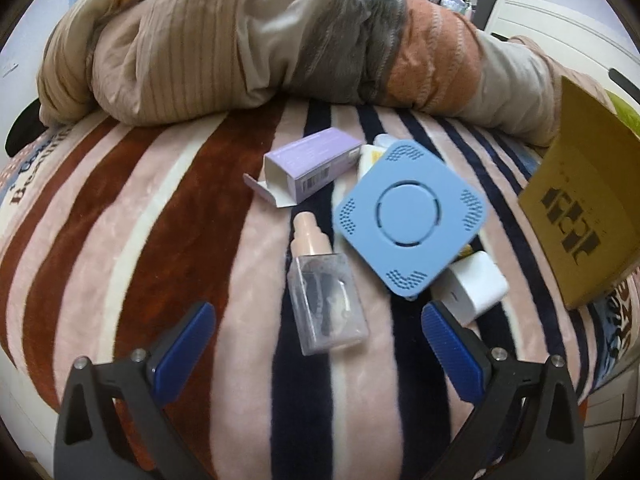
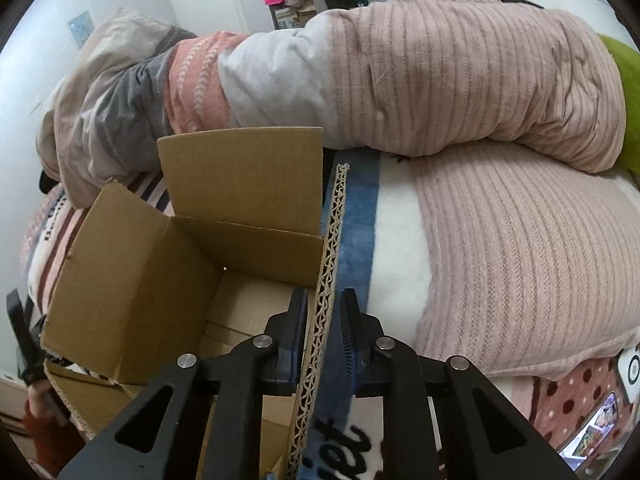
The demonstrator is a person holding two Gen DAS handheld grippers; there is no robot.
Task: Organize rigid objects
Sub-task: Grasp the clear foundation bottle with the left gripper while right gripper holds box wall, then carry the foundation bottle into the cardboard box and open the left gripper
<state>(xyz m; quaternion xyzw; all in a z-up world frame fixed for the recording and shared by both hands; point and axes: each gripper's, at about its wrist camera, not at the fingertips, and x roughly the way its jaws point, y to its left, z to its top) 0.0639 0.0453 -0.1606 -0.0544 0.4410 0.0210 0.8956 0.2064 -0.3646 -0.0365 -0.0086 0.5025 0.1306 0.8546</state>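
Several small items lie on the striped blanket (image 1: 160,240) in the left wrist view: an open purple carton (image 1: 308,164), a blue square device (image 1: 410,216), a clear bottle with a pale pink cap (image 1: 324,304) and a white cube-shaped plug (image 1: 474,286). My left gripper (image 1: 318,312) hangs open just above the clear bottle, one finger on each side, touching nothing. In the right wrist view my right gripper (image 2: 324,294) is shut on the upright right flap (image 2: 334,220) of the open cardboard box (image 2: 132,280). The box floor looks bare where it shows.
A rolled-up quilt (image 1: 248,40) lies along the far side of the bed. The cardboard box (image 1: 580,208) stands to the right of the items. A pink ribbed pillow (image 2: 520,260) lies right of the box. A phone (image 2: 592,436) is at the lower right.
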